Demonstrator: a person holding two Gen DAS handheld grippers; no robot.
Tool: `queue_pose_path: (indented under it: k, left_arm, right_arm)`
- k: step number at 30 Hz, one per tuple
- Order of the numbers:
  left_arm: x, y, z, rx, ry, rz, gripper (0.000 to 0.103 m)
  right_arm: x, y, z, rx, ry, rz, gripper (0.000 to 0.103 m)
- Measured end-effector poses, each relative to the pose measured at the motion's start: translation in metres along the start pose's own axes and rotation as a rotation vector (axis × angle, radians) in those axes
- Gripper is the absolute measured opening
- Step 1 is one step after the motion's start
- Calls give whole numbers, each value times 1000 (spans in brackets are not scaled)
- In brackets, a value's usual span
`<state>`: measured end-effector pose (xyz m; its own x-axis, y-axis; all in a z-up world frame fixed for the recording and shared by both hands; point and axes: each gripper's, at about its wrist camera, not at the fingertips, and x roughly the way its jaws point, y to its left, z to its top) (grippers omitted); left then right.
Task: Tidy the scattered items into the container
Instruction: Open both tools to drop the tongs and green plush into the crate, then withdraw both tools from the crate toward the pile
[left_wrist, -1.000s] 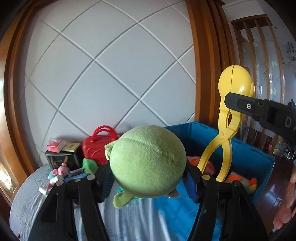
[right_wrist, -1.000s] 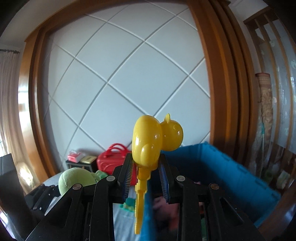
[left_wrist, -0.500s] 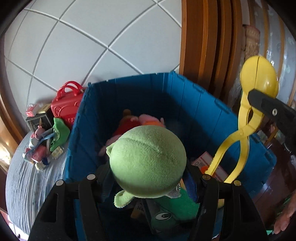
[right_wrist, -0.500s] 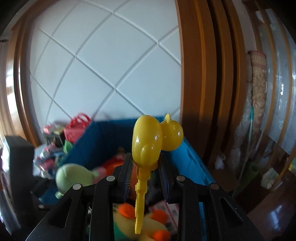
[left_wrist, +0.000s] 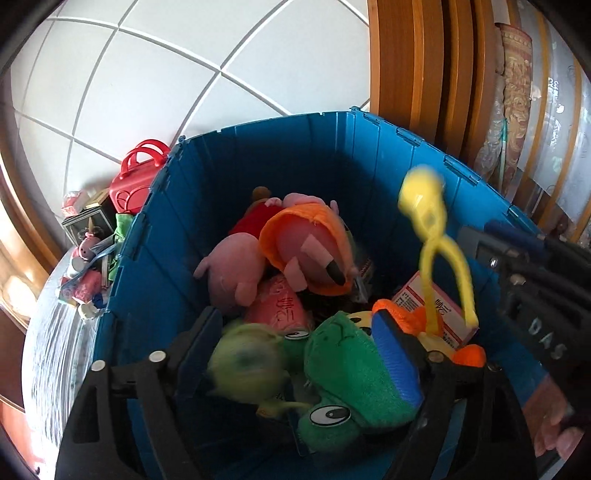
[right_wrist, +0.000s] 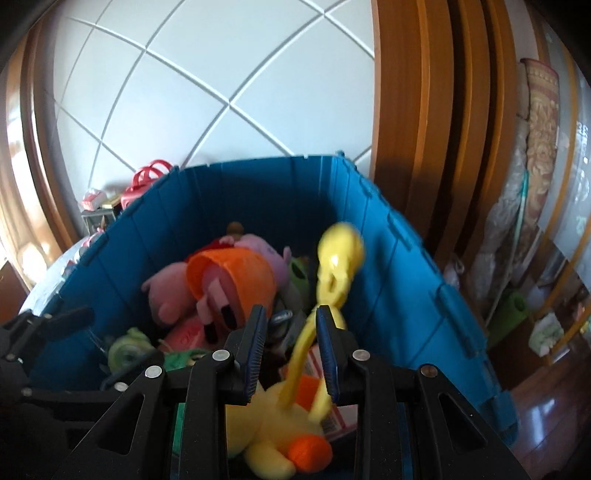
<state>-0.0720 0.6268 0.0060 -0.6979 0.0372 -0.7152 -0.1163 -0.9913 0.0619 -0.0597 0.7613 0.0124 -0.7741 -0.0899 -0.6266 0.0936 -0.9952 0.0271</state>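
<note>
Jaws of the left gripper (left_wrist: 299, 339) are opening, green plush ball (left_wrist: 245, 365) loose between them over the blue container (left_wrist: 258, 155); right gripper (right_wrist: 291, 350) narrow around yellow tongs (right_wrist: 338, 254), grip unclear; best released low, toward twelve o'clock, clear of the walls.

A home, likely a bedroom: white diamond-quilted padded wall panel (left_wrist: 177, 74) at twelve o'clock, glossy brown wooden frame (right_wrist: 424, 129) at two o'clock, blue plastic toy-filled crate (left_wrist: 295, 147).
</note>
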Motion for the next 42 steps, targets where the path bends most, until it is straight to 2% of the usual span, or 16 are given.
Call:
queue_pose_path:
  k: [4, 6, 8, 9, 12, 17, 21, 24, 28, 32, 37, 42]
  left_arm:
    - [-4, 2, -2, -10, -14, 1, 85]
    - [-9, 4, -2, -10, -30, 4, 85]
    - [-17, 8, -4, -14, -47, -2, 85]
    - [-21, 11, -4, -16, -55, -2, 85]
    - [-35, 22, -7, -23, -78, 0, 85]
    - [-63, 61, -14, -70, -137, 23, 90]
    - [-83, 114, -26, -134, -181, 54, 91]
    - [-91, 159, -36, -164, -198, 88, 91]
    - [-98, 225, -56, -196, -220, 79, 91]
    - [-98, 300, -81, -168, -224, 94, 91]
    - [-91, 382, -104, -165, -204, 103, 91]
    - [-73, 437, -117, -182, -151, 90, 91]
  right_arm:
    - [1, -7, -8, 2, -1, -16, 41]
    - [-4, -11, -10, 19, -22, -11, 72]
    - [-13, -13, -10, 27, -53, -23, 88]
    - [-19, -13, -10, 29, -73, -26, 95]
    - [-36, -7, -7, 44, -128, -10, 102]
    - [-60, 25, 1, 50, -202, 55, 103]
    - [-71, 68, 5, 35, -238, 120, 103]
    - [-79, 114, 8, 5, -270, 157, 103]
    - [-86, 181, 8, -27, -299, 172, 103]
    - [-91, 263, 1, -35, -334, 176, 103]
    - [-80, 362, -3, -53, -310, 216, 103]
    - [-49, 424, -7, -75, -222, 215, 103]
